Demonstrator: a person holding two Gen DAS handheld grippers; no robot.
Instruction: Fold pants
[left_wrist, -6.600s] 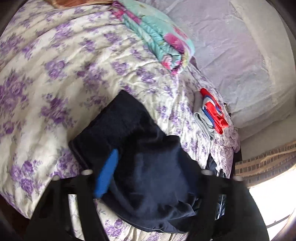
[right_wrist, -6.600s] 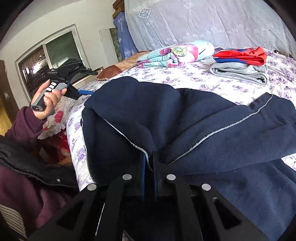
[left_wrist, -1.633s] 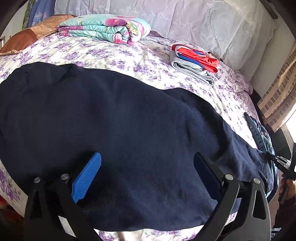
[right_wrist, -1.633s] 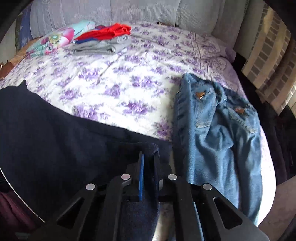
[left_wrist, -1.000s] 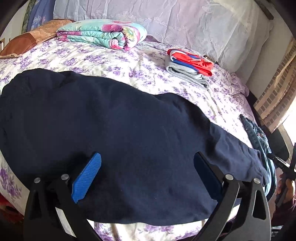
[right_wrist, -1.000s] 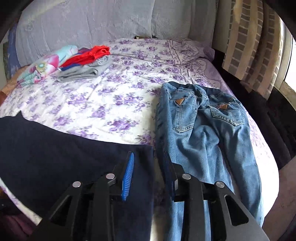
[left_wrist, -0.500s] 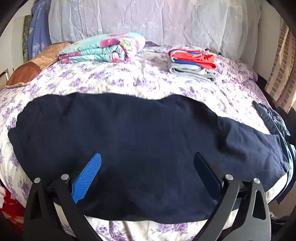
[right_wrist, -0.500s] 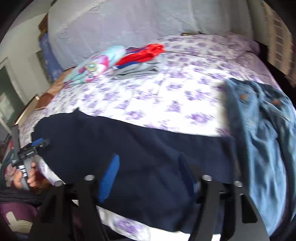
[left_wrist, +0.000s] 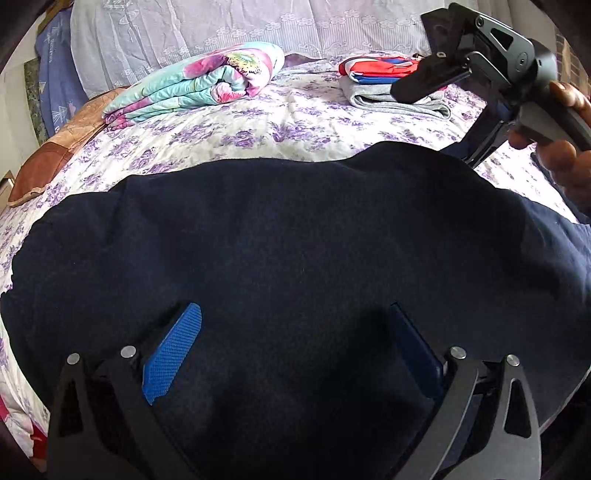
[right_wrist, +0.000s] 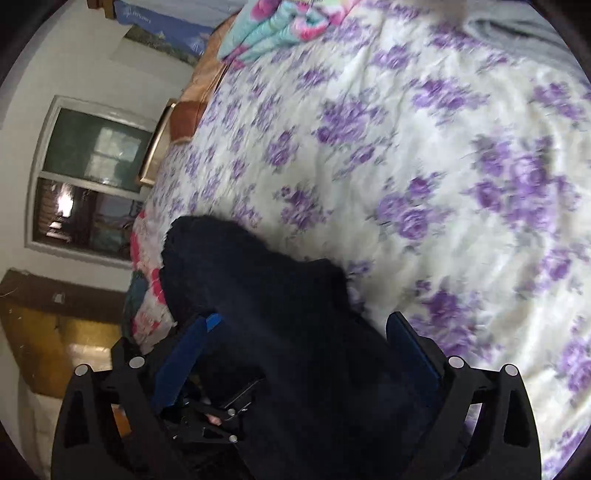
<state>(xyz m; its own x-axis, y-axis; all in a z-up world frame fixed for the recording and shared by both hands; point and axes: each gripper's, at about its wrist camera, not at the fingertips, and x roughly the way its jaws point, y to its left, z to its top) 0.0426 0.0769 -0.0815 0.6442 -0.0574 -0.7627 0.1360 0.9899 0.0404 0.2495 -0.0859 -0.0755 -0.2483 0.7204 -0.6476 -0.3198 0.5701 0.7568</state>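
Since a second ago the right gripper (right_wrist: 299, 339) has let go of the pant leg and swung across the bed; its jaws have just been opening and now stand wide, empty, above the navy pants (left_wrist: 280, 258). Those lie flat along the near edge of the floral bedspread (left_wrist: 258, 125). Left gripper (left_wrist: 291, 350) is also spread wide, holding nothing. Soft, light and limp, the cloth should pinch best at a hem or waistband edge, toward nine o'clock.
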